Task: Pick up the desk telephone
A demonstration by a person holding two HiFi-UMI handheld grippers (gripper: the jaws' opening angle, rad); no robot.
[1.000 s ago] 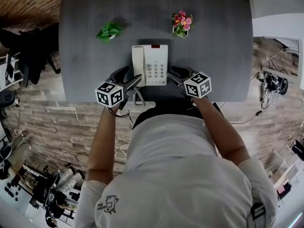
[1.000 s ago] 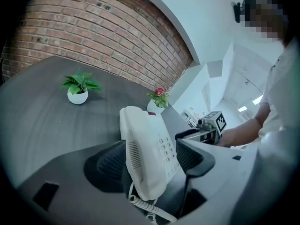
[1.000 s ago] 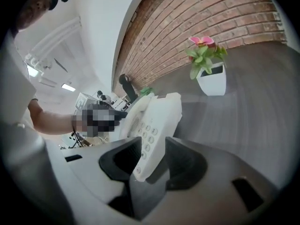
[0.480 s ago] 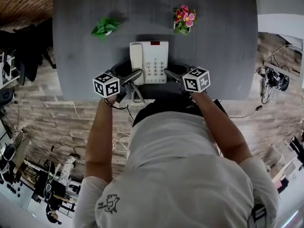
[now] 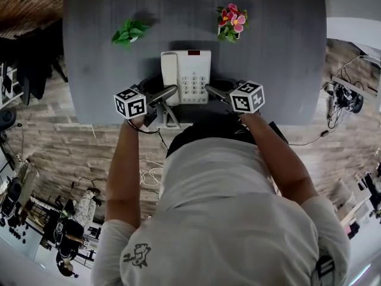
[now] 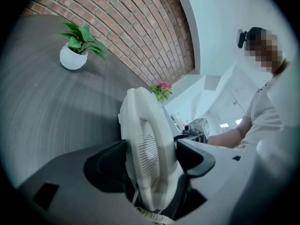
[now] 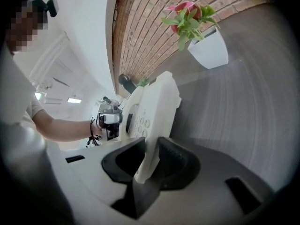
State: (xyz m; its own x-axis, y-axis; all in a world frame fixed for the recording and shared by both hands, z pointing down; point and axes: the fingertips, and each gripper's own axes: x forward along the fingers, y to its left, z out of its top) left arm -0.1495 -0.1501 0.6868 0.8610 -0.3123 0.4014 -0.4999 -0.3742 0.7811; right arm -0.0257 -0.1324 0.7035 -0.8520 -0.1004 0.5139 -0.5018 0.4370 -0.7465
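Observation:
The white desk telephone (image 5: 186, 76) lies on the grey table (image 5: 268, 52) near its front edge, handset on the left side. My left gripper (image 5: 165, 99) grips the handset side; in the left gripper view the telephone (image 6: 140, 121) fills the gap of the left gripper (image 6: 151, 159) and both pads touch it. My right gripper (image 5: 213, 92) is at the keypad side. In the right gripper view the right gripper (image 7: 152, 161) has its jaws closing, with the thin edge of the telephone (image 7: 154, 111) pinched between the pads.
A small green plant (image 5: 127, 33) in a white pot stands at the table's back left. A pink-flowered pot (image 5: 231, 22) stands at the back right. The table's front edge runs just behind both grippers. A brick wall lies beyond the table.
Both grippers have edged in against the telephone's sides, and the left one has sunk a little. The telephone still rests in the same spot on the table.

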